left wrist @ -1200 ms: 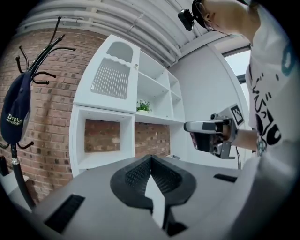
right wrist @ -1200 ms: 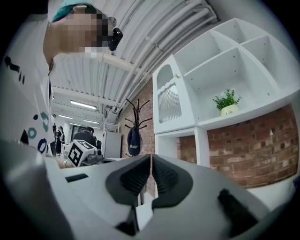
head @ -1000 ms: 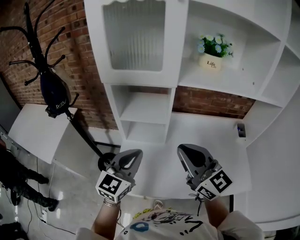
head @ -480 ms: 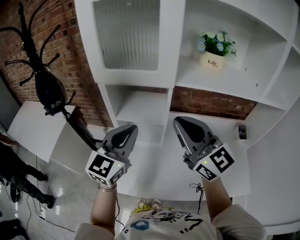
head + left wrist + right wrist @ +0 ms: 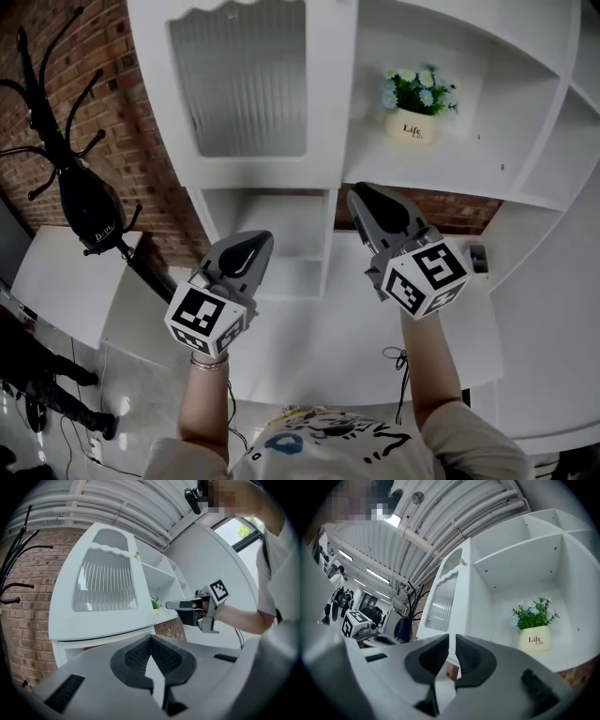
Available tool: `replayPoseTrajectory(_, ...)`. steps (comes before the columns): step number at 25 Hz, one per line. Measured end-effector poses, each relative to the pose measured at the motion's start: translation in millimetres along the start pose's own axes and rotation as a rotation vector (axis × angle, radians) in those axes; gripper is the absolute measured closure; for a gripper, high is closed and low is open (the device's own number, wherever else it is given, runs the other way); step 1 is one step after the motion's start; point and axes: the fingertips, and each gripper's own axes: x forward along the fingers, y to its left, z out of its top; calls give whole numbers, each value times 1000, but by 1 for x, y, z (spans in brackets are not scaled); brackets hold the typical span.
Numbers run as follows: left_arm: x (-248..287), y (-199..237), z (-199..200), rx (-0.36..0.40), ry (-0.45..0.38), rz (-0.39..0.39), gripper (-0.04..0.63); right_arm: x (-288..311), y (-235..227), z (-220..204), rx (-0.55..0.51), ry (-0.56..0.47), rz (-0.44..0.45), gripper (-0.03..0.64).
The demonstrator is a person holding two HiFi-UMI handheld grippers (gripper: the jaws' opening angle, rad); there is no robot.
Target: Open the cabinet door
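Observation:
The white cabinet door (image 5: 239, 80), with a ribbed glass pane, is closed at the upper left of the shelf unit; it also shows as the door (image 5: 105, 581) and the door (image 5: 443, 599). A small knob (image 5: 462, 562) sits near its upper right edge. My left gripper (image 5: 246, 248) is shut and empty, held level below the door in front of the open shelves. My right gripper (image 5: 370, 197) is shut and empty too, raised just under the shelf to the right of the door. Neither touches the cabinet. Their jaws, left (image 5: 151, 638) and right (image 5: 452, 637), hold nothing.
A flower pot (image 5: 412, 122) stands on the shelf right of the door. Open cubbies (image 5: 272, 220) lie under the door, above a white desk (image 5: 328, 328) with a small device (image 5: 480, 258). A coat stand with a dark bag (image 5: 89, 211) stands left by the brick wall.
Both grippers have risen and moved toward the cabinet. The right one climbed farther, up to the shelf edge beside the door. Both stayed shut.

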Motion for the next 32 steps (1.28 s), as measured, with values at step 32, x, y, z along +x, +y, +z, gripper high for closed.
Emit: replayPoseTrajectory(32,12,-4,-25,-60,1,-106,581,44,-10,25,45,-27,139,505)
